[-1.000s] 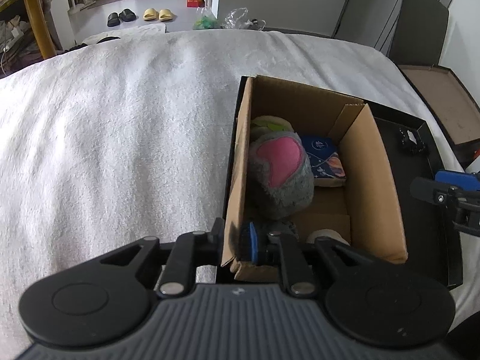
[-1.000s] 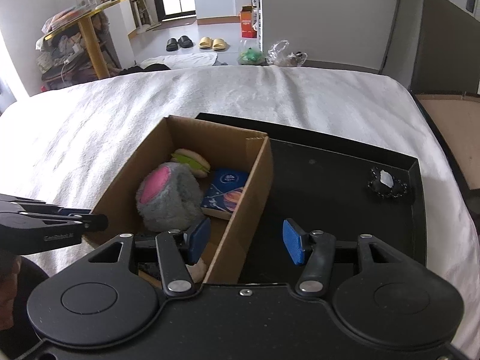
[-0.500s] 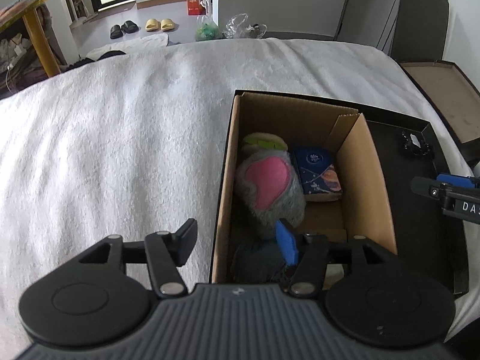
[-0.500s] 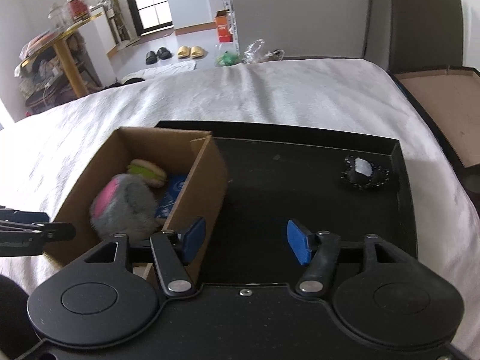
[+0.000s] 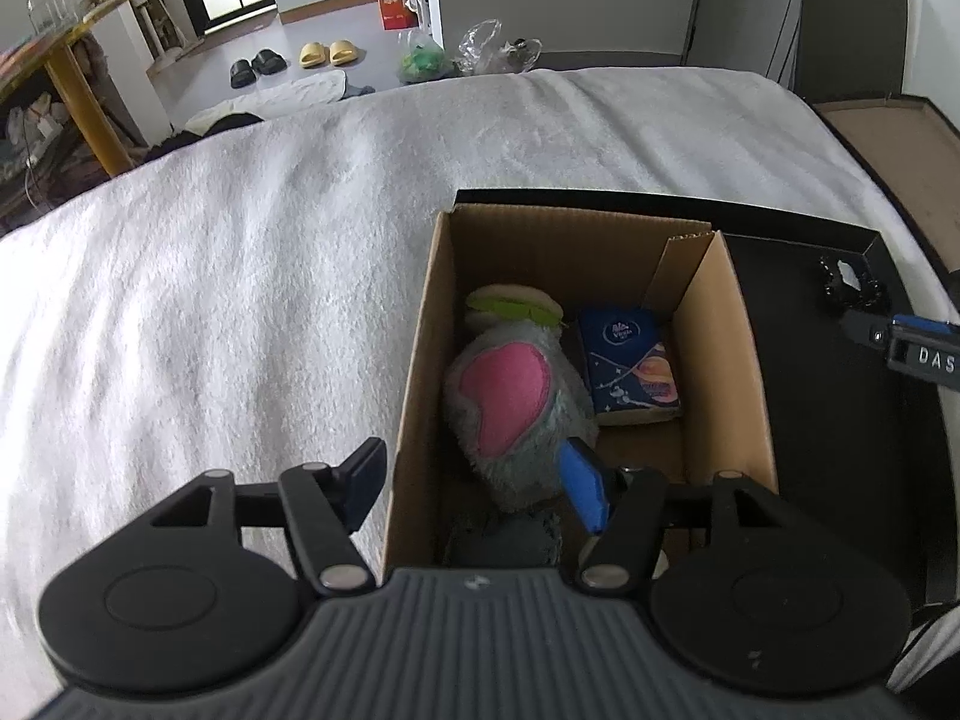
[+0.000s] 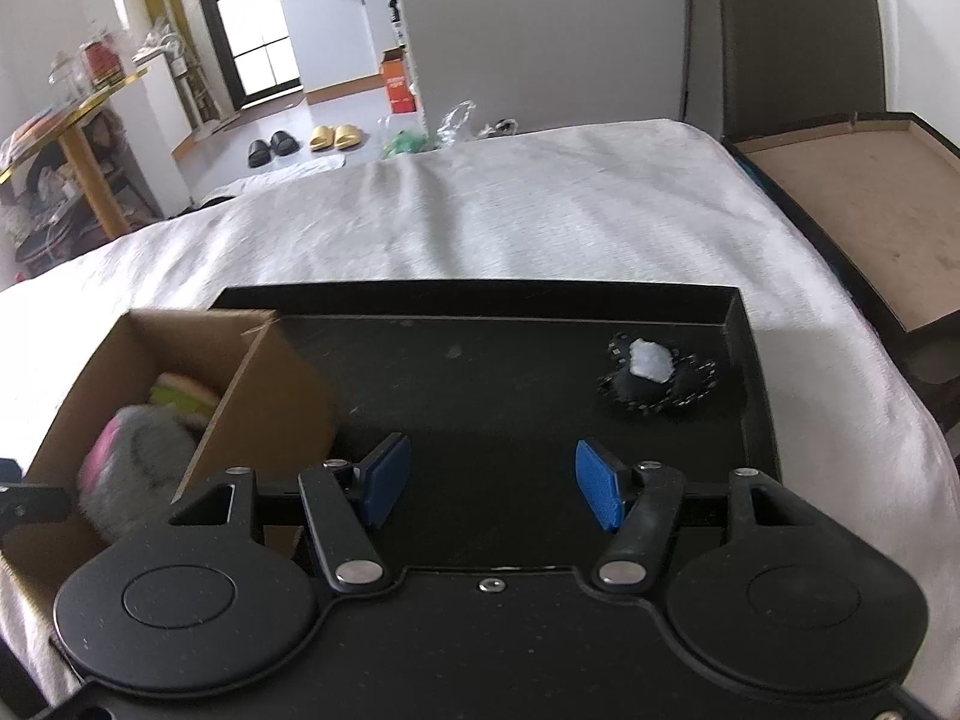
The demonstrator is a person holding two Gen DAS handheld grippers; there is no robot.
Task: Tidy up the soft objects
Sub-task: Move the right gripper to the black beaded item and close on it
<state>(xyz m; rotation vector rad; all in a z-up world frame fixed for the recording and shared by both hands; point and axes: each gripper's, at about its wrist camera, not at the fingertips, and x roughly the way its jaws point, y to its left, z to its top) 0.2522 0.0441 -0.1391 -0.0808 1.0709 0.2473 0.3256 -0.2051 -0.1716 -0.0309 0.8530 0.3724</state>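
A cardboard box [image 5: 723, 360] stands in the left part of a black tray [image 5: 840, 420] on a white blanket. In it lie a grey plush with a pink patch [image 5: 516, 408], a burger-shaped soft toy [image 5: 510, 303], a blue tissue pack [image 5: 630, 360] and a dark soft item [image 5: 504, 543] at the near end. My left gripper [image 5: 474, 480] is open and empty, straddling the box's left wall. My right gripper [image 6: 492, 483] is open and empty above the tray floor [image 6: 480, 396]. A black studded item with a white lump [image 6: 657, 375] lies at the tray's far right.
The white blanket [image 5: 240, 276] covers the bed around the tray. A brown board in a dark frame [image 6: 852, 210] lies to the right of the bed. Slippers, bags and an orange carton sit on the floor beyond the bed.
My left gripper was closed at the box's near wall, then opened and pulled back, leaving a dark item in the box. My right gripper swung right, away from the box, over the tray.
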